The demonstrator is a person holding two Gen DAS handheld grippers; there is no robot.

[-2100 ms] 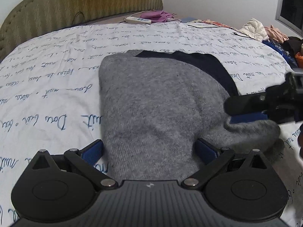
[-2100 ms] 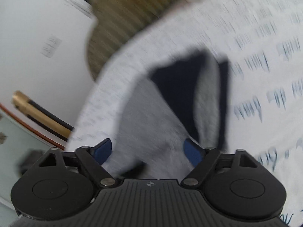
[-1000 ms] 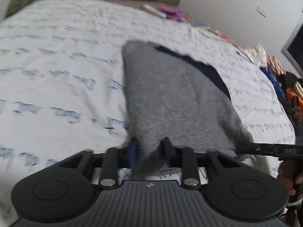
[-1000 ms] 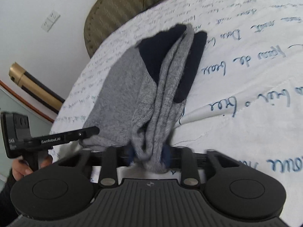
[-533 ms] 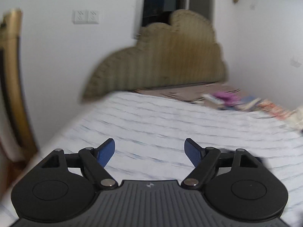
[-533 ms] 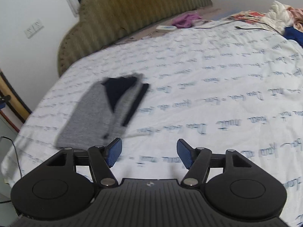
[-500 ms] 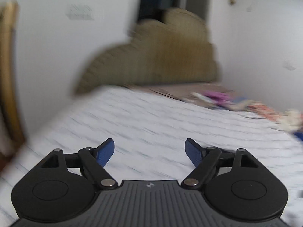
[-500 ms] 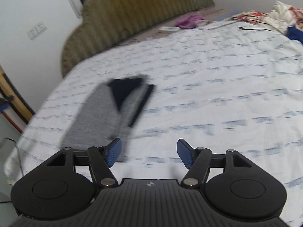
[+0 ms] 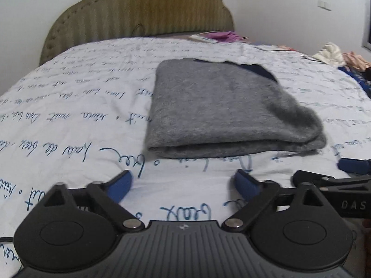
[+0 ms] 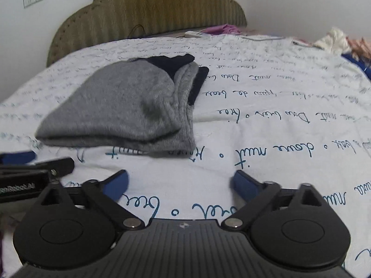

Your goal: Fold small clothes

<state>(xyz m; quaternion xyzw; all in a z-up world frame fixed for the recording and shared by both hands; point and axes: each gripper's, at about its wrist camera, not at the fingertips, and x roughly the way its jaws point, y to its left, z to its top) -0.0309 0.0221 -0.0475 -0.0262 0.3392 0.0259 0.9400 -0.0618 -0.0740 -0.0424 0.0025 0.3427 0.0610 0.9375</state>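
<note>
The bed [image 9: 69,106] wore a white sheet with blue script. A folded grey garment [image 9: 222,111] lay on it. Loose clothes [image 9: 334,55] sat at its far edge.

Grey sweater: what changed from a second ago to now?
Both tongs let go. The left tongs and right tongs, pinching the grey sweater's near edge a second ago, have just been opening and now stand open over the bedsheet, nothing between them. The sweater now lies folded flat. Bed and far clutter unchanged.
</note>
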